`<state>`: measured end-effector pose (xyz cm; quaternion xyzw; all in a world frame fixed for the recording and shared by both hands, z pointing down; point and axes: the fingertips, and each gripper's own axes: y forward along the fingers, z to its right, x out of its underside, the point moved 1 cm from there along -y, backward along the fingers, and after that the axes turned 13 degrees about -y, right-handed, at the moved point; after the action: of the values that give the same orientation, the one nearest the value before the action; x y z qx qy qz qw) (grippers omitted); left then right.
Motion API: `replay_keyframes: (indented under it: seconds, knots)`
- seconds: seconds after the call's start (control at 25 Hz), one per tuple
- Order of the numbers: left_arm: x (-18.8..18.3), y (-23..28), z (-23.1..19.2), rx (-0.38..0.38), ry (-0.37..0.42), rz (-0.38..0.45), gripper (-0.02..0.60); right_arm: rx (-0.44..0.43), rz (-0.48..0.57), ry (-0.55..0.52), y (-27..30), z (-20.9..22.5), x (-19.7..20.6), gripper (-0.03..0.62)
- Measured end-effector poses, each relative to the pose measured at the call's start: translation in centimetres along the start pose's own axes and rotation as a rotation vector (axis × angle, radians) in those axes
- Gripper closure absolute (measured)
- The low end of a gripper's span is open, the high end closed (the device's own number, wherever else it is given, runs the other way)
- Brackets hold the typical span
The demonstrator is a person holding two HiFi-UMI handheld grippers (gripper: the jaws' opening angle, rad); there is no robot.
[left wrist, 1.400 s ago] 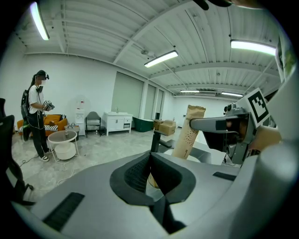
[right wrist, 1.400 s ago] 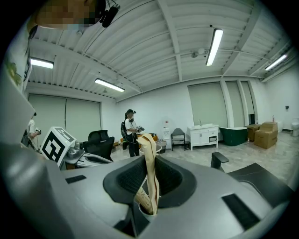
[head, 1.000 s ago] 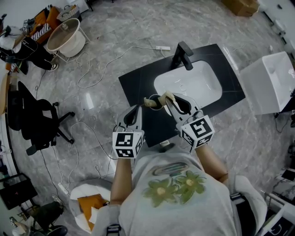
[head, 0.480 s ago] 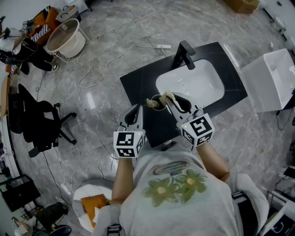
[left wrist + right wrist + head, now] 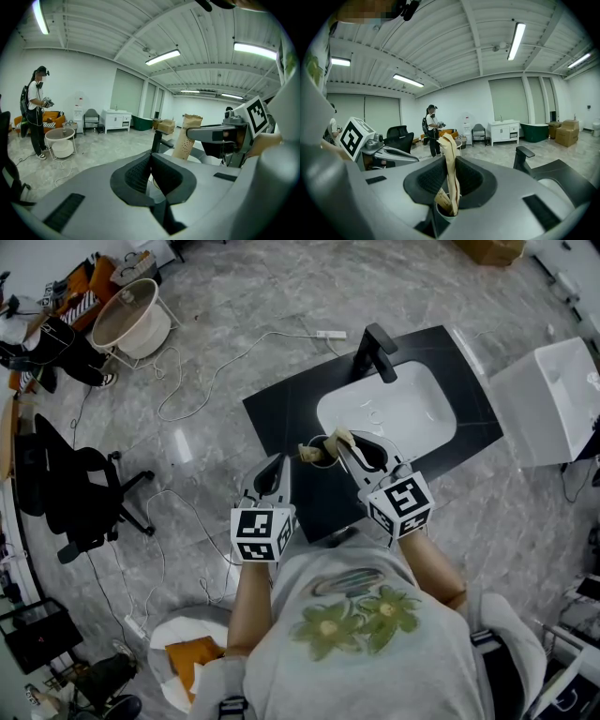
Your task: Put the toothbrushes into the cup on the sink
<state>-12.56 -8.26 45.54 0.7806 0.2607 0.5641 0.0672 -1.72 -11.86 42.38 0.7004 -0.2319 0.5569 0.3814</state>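
Black surface (image 5: 281, 413) and white sink (image 5: 403, 413) are shown whole only in the head view. Close up, the right hand-held gripper (image 5: 451, 176) is seen pinching a tan paper-wrapped toothbrush (image 5: 450, 154), upright, lower end in the cup (image 5: 443, 215). The left hand-held gripper (image 5: 151, 161) is pressed together, empty; wrapper dots are shown only in its view.

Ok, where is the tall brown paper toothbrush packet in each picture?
Head view: the tall tan paper-wrapped toothbrush packet sticks up at the right claw's tip, near the middle.
Left gripper view: the packet stands upright, right of the middle.
Right gripper view: the packet stands dead centre, gripped in that claw.
Shared landmark: the black metal tap.
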Motion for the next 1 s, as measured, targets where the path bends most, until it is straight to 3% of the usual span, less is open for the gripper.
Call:
replay_keyframes:
  seconds: [1.0]
  knots:
    - [0.2, 0.2, -0.6, -0.005, -0.011, -0.007, 0.563, -0.017, -0.055, -0.02, 1.2, -0.4, 1.6, 0.517]
